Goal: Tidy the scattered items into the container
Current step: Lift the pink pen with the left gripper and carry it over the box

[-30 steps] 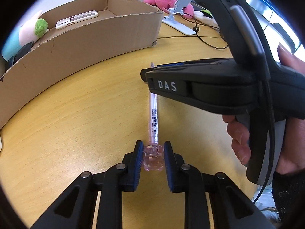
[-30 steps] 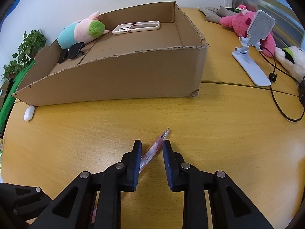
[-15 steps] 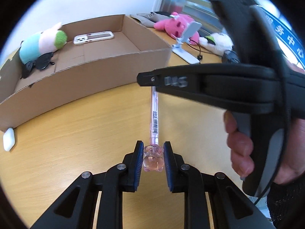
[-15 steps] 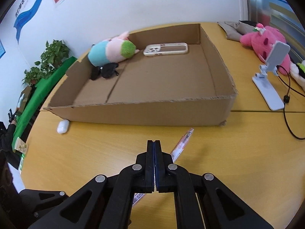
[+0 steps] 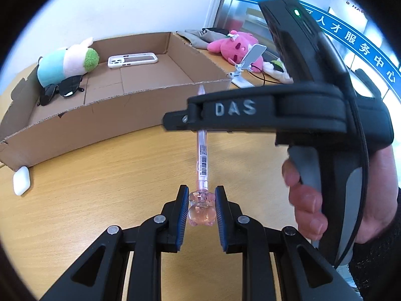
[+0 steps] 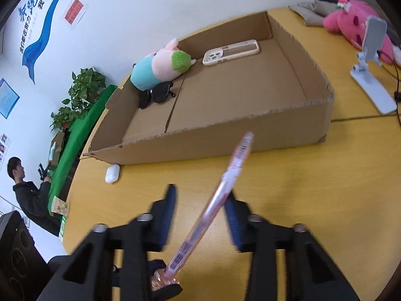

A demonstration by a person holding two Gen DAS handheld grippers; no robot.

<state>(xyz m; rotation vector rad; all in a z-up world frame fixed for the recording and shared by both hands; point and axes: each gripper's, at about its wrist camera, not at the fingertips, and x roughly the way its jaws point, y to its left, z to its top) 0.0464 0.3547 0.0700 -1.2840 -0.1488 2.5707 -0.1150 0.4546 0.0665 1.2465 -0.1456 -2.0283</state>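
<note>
Inside the cardboard box [image 5: 140, 110] I count three items: one plush toy [image 5: 66, 64], one pair of sunglasses [image 5: 62, 89], one phone case [image 5: 132, 60]. Before the box, my left gripper [image 5: 201, 207] clamps one pink pen [image 5: 202, 158]; my right gripper [image 6: 200, 204] is opening, pen between its jaws unpressed.

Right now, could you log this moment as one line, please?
left gripper: shut on pen | right gripper: opening, pen between jaws | box: pen not in

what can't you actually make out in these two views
- Pen middle, left wrist view: covered by the right gripper's body.
- Right gripper fingers, right wrist view: motion-blurred while opening; pen contact unclear.
- Pen's barcode label: too small to read.
- Sunglasses: partly behind the plush toy.
</note>
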